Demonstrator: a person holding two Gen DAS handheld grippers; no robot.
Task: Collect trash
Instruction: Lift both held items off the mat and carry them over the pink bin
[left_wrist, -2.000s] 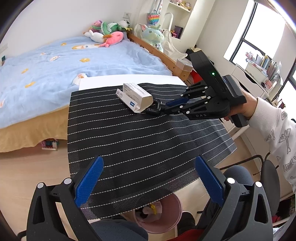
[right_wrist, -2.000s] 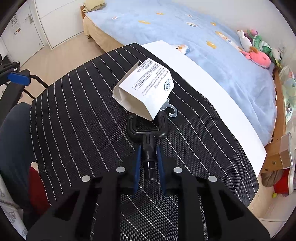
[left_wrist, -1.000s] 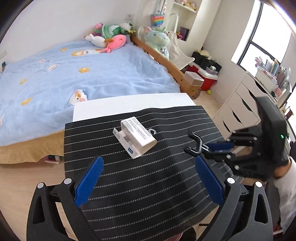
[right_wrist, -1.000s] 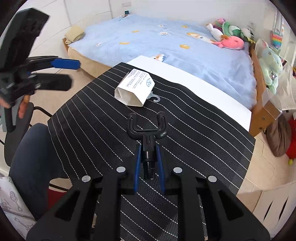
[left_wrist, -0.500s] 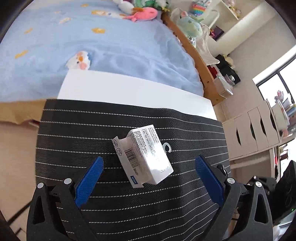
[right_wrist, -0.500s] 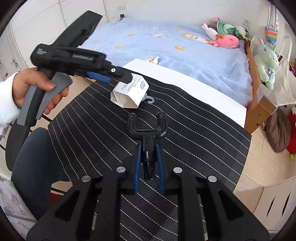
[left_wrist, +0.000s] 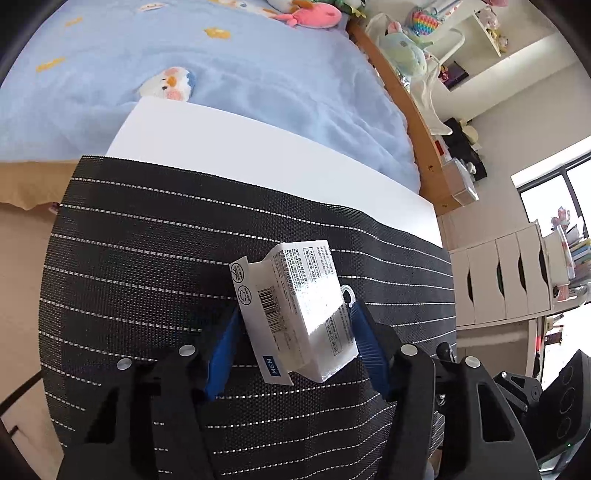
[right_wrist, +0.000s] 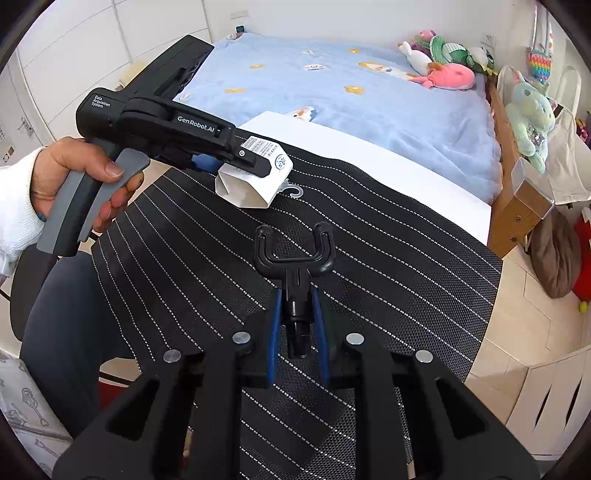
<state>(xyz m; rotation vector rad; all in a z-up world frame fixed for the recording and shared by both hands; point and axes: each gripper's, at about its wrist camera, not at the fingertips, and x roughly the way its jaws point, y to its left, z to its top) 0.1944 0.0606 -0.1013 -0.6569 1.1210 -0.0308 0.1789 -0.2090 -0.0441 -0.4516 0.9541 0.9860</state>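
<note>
grasp step: my left gripper (left_wrist: 295, 332) jaws just closed onto the white carton (left_wrist: 295, 314) on striped mat (left_wrist: 147, 258); right gripper (right_wrist: 297, 332) clamps black y-shaped clip (right_wrist: 295, 258) nearer me. next: lift.

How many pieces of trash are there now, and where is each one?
2. The white box lies on the striped mat, between the left gripper fingers. The black forked clip is held in the right gripper. More may be hidden.

A bed (right_wrist: 369, 92) with a blue blanket and plush toys (right_wrist: 447, 70) fills the back. White drawers (left_wrist: 509, 277) stand beside a bright window (left_wrist: 554, 199). The floor (right_wrist: 524, 317) is pale wood.
</note>
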